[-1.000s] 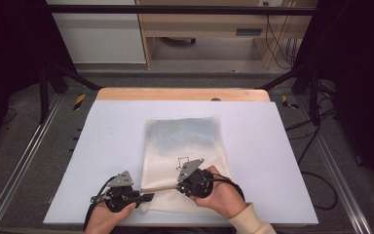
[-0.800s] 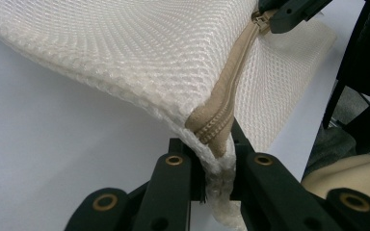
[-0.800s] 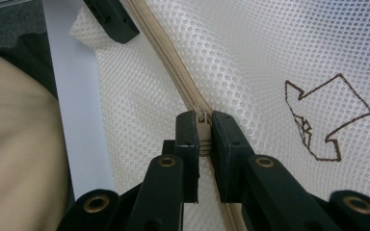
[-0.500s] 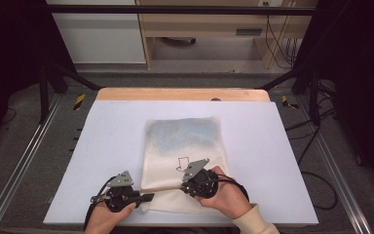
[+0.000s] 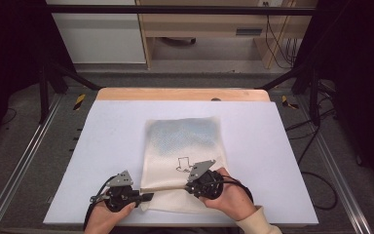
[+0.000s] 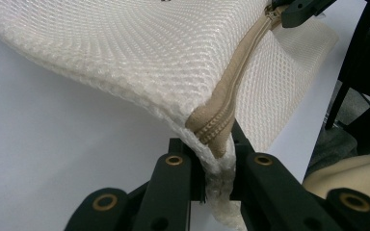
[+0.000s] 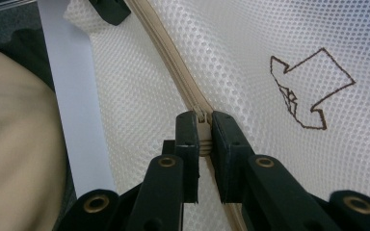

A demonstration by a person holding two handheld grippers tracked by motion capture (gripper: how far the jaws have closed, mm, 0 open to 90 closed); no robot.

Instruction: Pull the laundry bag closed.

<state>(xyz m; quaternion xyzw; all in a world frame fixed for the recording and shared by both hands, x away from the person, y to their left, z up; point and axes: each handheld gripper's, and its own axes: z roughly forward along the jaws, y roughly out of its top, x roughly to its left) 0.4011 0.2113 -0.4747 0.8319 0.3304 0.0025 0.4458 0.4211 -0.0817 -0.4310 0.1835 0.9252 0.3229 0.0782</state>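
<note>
Right gripper (image 5: 198, 181) has slid a bit rightward along the zipper (image 5: 168, 187) since a second ago; left gripper (image 5: 143, 197) hasn't budged, bag (image 5: 185, 146) same spot.

Bag: white mesh, lies flat on the white table (image 5: 102, 131), centre-near side, small brown arrow-like outline stitched on it (image 5: 183, 164). The tan zipper runs across the near end of the bag, between the two grippers.

Left gripper: jaws clenched on the bag's near-left corner, right at the zipper end. Left gripper view shows the mesh edge and the tan zipper tape (image 6: 221, 120) pinched between the black jaws, corner lifted slightly off the table. Right gripper's jaw tip visible at the top of that view (image 6: 298, 9), farther up the zipper.

Right gripper: jaws clamped on the zipper pull (image 7: 202, 130), mid-zipper, just below the brown outline (image 7: 310, 89). Zipper tape (image 7: 171, 53) runs straight from the pull up toward the left gripper's jaw (image 7: 108, 9) at the top-left.

Both hands low at the near edge of the table, beige sleeve (image 5: 253, 225) on the right arm.
</note>
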